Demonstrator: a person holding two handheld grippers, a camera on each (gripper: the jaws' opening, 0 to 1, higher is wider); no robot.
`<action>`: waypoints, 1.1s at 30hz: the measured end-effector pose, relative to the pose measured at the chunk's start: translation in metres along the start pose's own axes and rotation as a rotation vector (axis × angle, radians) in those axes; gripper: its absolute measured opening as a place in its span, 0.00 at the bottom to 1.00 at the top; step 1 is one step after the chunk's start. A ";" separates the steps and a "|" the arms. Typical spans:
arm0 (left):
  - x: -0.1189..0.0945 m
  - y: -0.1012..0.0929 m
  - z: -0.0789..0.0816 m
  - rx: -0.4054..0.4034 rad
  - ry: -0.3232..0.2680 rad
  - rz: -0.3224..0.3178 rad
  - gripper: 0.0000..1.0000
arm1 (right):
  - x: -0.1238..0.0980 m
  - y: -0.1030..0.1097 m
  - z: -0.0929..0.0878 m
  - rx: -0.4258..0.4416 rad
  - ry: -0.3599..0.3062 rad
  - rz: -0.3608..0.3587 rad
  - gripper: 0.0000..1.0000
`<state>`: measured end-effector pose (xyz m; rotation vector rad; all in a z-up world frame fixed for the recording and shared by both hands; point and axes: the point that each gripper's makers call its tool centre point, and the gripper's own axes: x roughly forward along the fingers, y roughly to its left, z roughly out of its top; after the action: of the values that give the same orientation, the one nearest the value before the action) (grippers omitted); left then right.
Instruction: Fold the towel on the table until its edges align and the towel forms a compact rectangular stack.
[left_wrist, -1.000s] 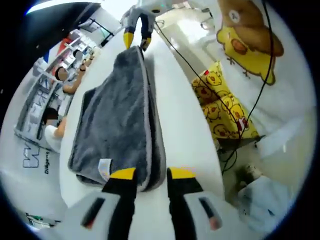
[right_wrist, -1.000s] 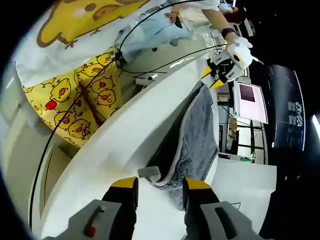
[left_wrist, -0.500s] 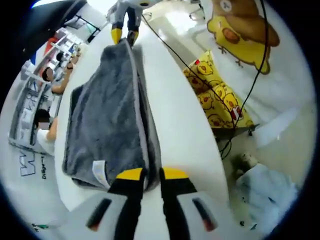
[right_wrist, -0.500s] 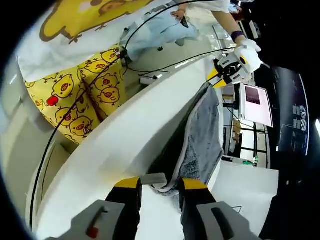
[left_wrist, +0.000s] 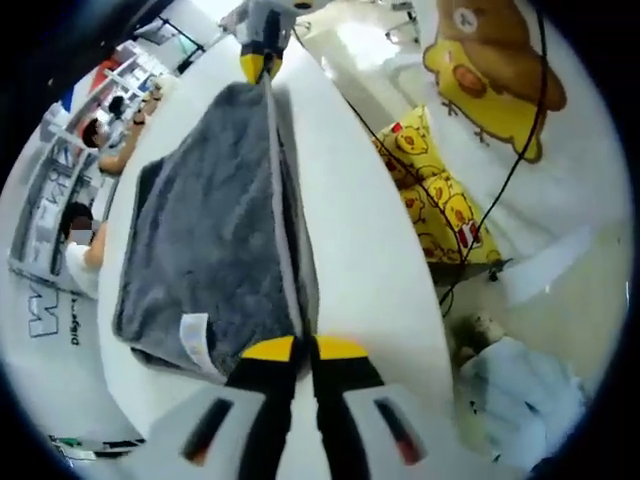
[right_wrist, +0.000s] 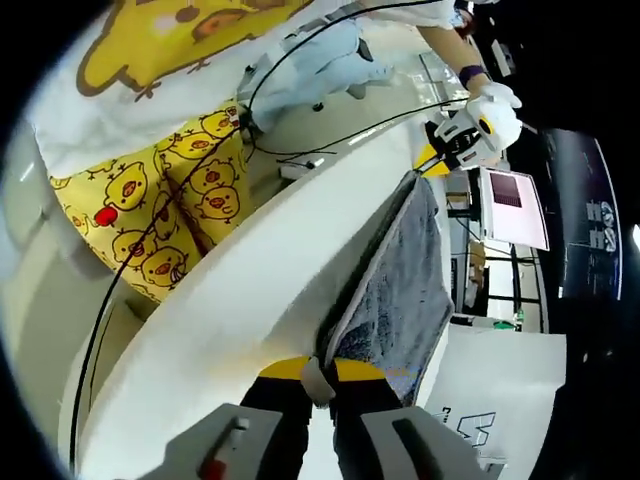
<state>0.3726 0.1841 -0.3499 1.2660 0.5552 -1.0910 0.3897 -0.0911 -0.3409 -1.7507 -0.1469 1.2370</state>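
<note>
A grey towel (left_wrist: 200, 230) lies folded lengthwise on the white table (left_wrist: 370, 250). In the left gripper view my left gripper (left_wrist: 303, 350) is shut on the near end of the towel's right-hand edge, with a white label (left_wrist: 192, 335) just left of it. My right gripper (left_wrist: 258, 66) pinches the far end of the same edge. In the right gripper view my right gripper (right_wrist: 322, 370) is shut on the towel (right_wrist: 400, 290) corner, and the left gripper (right_wrist: 432, 160), in a gloved hand (right_wrist: 490, 108), grips the opposite corner. The edge runs taut between them.
The table's (right_wrist: 230, 300) curved edge runs beside a person in yellow duck-print clothing (left_wrist: 440, 215). Black cables (right_wrist: 300, 60) trail over the floor there. A monitor (right_wrist: 512, 205) stands beyond the far end. People sit at shelves (left_wrist: 90, 130) off the other side.
Both grippers went from open, straddling the towel's corners, to shut on them. The edge between them has straightened and tightened.
</note>
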 end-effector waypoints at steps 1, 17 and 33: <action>-0.001 -0.001 0.001 -0.010 -0.006 -0.002 0.05 | -0.003 -0.003 -0.001 0.012 -0.001 -0.009 0.05; -0.104 0.063 0.064 -0.059 -0.195 0.234 0.04 | -0.099 -0.094 -0.038 0.300 -0.014 -0.261 0.04; -0.249 0.178 0.117 -0.002 -0.260 0.641 0.04 | -0.230 -0.240 -0.047 0.447 -0.155 -0.510 0.04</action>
<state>0.3976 0.1461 -0.0257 1.1588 -0.0565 -0.6907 0.4115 -0.1217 -0.0069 -1.1375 -0.3542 0.9359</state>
